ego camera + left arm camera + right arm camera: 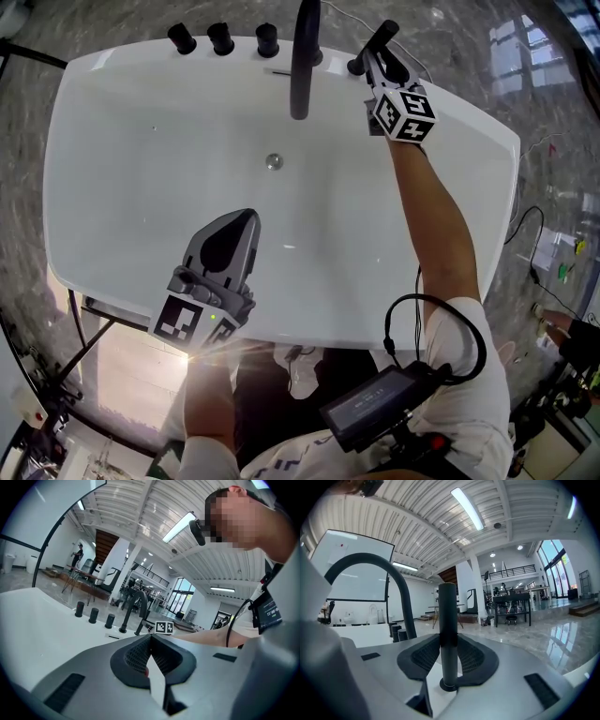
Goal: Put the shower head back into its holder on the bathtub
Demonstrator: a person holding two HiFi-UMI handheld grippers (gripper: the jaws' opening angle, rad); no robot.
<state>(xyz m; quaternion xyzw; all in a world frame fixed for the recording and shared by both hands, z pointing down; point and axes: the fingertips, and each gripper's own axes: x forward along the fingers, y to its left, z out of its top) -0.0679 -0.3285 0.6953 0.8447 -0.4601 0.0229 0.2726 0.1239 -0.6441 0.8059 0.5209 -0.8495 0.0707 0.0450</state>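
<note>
The shower head (380, 42) is a black rod at the far right rim of the white bathtub (112, 75). My right gripper (373, 58) is shut on it. In the right gripper view the shower head (448, 620) stands upright between the pads, and its lower end sits in a round black holder (449, 685). My left gripper (251, 217) hangs over the tub's near half, shut and with nothing in it. In the left gripper view the left gripper (151, 637) points towards the far rim with its pads met.
A black arched faucet (302, 56) and three black knobs (220, 37) stand on the far rim, left of the shower head. The drain (273, 161) lies mid-tub. A black box with a cable (375, 403) hangs at the person's waist. Marble floor surrounds the tub.
</note>
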